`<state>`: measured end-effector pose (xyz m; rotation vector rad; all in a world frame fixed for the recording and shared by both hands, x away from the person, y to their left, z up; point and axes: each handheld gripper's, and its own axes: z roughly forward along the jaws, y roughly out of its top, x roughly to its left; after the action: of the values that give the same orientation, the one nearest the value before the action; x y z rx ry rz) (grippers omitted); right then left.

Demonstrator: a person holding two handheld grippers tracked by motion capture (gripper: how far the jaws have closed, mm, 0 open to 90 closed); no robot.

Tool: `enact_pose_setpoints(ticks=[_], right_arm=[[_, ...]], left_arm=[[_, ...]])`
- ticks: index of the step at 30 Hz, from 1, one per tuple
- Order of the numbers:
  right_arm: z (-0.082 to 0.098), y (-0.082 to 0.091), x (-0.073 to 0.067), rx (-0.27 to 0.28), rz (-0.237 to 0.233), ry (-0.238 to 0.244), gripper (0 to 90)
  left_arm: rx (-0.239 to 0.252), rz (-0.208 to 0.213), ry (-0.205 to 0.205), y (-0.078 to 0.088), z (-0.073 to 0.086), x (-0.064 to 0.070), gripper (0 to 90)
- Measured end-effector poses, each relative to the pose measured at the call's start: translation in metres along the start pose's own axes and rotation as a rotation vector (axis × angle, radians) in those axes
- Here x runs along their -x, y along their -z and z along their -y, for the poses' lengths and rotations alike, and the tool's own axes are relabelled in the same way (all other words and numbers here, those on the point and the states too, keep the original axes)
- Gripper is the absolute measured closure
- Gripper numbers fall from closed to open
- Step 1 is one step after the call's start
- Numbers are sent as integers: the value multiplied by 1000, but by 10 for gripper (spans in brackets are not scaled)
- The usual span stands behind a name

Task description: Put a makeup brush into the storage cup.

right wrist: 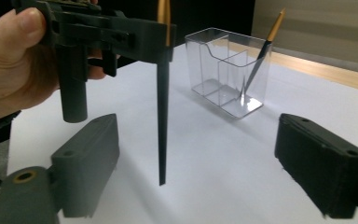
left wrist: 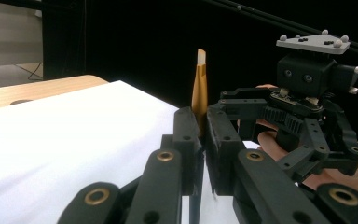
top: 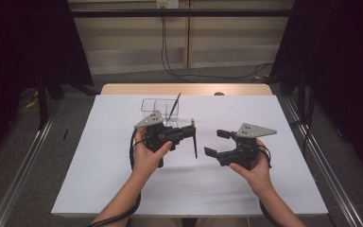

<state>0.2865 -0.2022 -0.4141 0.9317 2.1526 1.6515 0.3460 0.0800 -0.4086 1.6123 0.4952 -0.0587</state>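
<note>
My left gripper (top: 191, 130) is shut on a thin paintbrush (top: 194, 144) and holds it upright over the white sheet. In the left gripper view the gold ferrule and pale tip (left wrist: 199, 88) rise above the closed jaws. The dark tapered handle (right wrist: 162, 121) hangs down from the left gripper (right wrist: 161, 39), and its point is at or just above the sheet. Just to the right, my right gripper (top: 216, 143) stands open, facing the brush. Its two pads (right wrist: 93, 154) are wide apart, with the handle farther off between them and untouched.
A clear compartmented holder (top: 146, 101) stands at the back of the white sheet (top: 99, 179), behind the left gripper. A second brush (right wrist: 263, 51) leans in the holder's (right wrist: 205, 56) right compartment. A wooden table edge (top: 123, 89) shows beyond the sheet, and dark curtains flank the table.
</note>
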Motion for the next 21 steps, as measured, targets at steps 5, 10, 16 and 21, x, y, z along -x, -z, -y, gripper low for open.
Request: enact_pose_setpoints(ticks=[5, 10, 16, 21], right_arm=[[1, 4, 2, -8, 7, 0, 64], [4, 10, 5, -9, 12, 2, 45], [6, 17, 11, -5, 21, -7, 33], [7, 22, 13, -9, 28, -4, 17]], left_arm=[[0, -5, -3, 3, -1, -1, 837], [-5, -14, -10, 7, -2, -2, 837], [-4, -21, -7, 9, -3, -3, 837], [0, -25, -6, 11, -3, -4, 837]])
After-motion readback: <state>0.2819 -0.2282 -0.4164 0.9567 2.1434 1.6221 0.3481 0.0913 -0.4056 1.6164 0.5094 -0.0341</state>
